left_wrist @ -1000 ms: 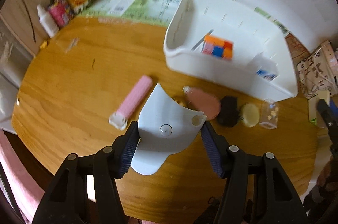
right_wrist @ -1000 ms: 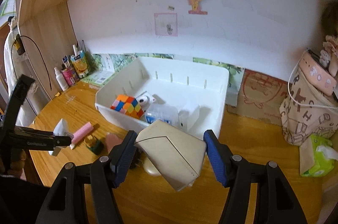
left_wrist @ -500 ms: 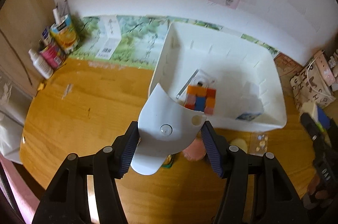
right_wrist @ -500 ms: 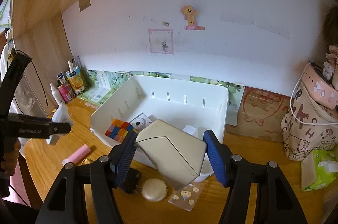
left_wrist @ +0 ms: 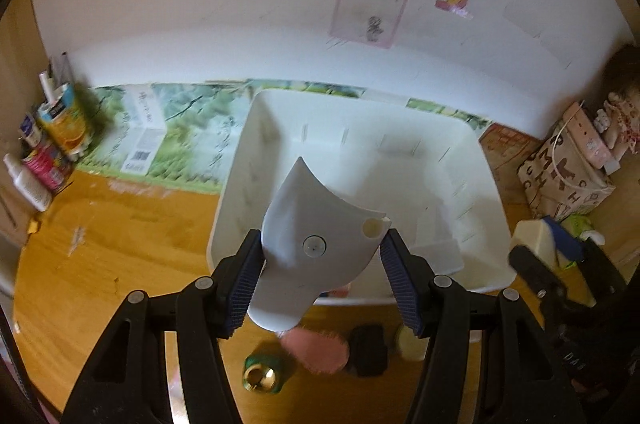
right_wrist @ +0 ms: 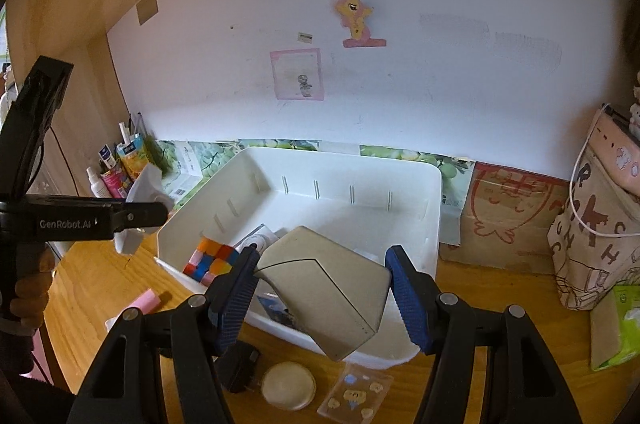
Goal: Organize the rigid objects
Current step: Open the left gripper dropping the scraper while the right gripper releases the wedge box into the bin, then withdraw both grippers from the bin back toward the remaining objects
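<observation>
Since the earlier frames, both grippers have come over the white bin [right_wrist: 434, 192]: the left gripper [left_wrist: 322, 278], formerly above the loose items on the wooden table [left_wrist: 120, 248], now carries its load across the bin's near left corner. Left gripper: blue pads clamped on the sides of a pale grey curved plastic piece [left_wrist: 316, 240], whose pointed end hangs over the bin interior. Right gripper [right_wrist: 322, 294]: pads clenched on a beige angular box [right_wrist: 328, 288], held above the bin's near wall.

Bin contents, right wrist view: a multicoloured puzzle cube [right_wrist: 208, 260] in the near left corner; just beside it a white round-fronted object [right_wrist: 258, 238]; a blue-printed packet [right_wrist: 276, 308] against the near wall, partly hidden by the box. The far half of the bin floor shows only slotted walls.

Outside the bin, on the table in front of it: a pink cylinder [right_wrist: 146, 300], a black adapter [right_wrist: 240, 368], a cream round compact [right_wrist: 288, 386], a clear sticker card [right_wrist: 356, 394], a pink brush [left_wrist: 316, 348] and a green-and-gold cap [left_wrist: 260, 376]. Bottles and tubes [right_wrist: 116, 168] stand at the far left corner.
</observation>
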`<state>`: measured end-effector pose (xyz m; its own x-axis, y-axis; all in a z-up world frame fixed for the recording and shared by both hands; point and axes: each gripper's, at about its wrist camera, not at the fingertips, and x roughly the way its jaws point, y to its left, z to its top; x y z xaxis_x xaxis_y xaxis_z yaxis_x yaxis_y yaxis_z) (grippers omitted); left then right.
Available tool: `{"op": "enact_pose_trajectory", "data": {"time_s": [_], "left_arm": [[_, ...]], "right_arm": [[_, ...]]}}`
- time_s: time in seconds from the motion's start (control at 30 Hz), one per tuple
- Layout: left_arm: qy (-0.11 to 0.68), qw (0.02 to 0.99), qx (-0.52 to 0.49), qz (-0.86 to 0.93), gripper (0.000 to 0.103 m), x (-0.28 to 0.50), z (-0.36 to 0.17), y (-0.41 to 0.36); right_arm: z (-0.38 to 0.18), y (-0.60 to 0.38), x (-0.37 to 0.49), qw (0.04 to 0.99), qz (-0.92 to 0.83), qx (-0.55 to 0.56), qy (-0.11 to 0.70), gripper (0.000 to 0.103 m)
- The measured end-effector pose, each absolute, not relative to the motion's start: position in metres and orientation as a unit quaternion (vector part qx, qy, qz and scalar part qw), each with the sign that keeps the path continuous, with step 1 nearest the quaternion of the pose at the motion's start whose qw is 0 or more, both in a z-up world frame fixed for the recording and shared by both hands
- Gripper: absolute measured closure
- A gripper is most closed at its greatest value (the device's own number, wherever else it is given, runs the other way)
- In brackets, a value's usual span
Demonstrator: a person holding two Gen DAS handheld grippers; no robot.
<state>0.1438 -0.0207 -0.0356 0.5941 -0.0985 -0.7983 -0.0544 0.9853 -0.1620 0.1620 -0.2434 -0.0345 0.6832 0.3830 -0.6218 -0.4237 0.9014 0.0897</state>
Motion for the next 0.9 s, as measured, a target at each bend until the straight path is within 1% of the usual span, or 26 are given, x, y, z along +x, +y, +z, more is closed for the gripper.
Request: {"op": "enact_pose_trajectory", "data": {"time_s": [0.3, 0.5, 0.53, 0.57, 0.6, 0.63, 0.67, 0.73, 0.9], "left_arm": [[0.410, 0.907, -0.097, -0.013, 0.039, 0.154, -0.046, -0.025], [0.413, 0.906, -0.095, -0.011, 0.039, 0.162, -0.054, -0.028], [0.418, 0.903, -0.096, -0.013, 0.039, 0.163, -0.056, -0.028], [0.424, 0.901, -0.096, -0.015, 0.038, 0.165, -0.058, -0.029], [0.426, 0.899, -0.096, -0.016, 0.037, 0.166, -0.059, -0.029], [0.426, 0.900, -0.096, -0.017, 0.032, 0.166, -0.059, -0.031], [0.423, 0.901, -0.096, -0.019, 0.026, 0.165, -0.059, -0.031], [0.416, 0.904, -0.098, -0.023, 0.021, 0.165, -0.056, -0.032], [0.406, 0.908, -0.099, -0.023, 0.021, 0.162, -0.048, -0.033]], "right_arm": [[-0.052, -0.240, 0.176, 0.913, 0.233, -0.035, 0.333, 0.038], [-0.063, -0.235, 0.184, 0.905, 0.240, -0.037, 0.349, 0.037], [-0.064, -0.235, 0.184, 0.905, 0.241, -0.036, 0.350, 0.036], [-0.064, -0.235, 0.184, 0.905, 0.241, -0.034, 0.351, 0.031], [-0.064, -0.236, 0.185, 0.904, 0.240, -0.031, 0.351, 0.028], [-0.064, -0.237, 0.185, 0.904, 0.240, -0.025, 0.353, 0.025], [-0.064, -0.238, 0.185, 0.903, 0.242, -0.022, 0.354, 0.025], [-0.064, -0.238, 0.186, 0.903, 0.242, -0.023, 0.355, 0.025], [-0.062, -0.239, 0.184, 0.903, 0.244, -0.025, 0.354, 0.025]]}}
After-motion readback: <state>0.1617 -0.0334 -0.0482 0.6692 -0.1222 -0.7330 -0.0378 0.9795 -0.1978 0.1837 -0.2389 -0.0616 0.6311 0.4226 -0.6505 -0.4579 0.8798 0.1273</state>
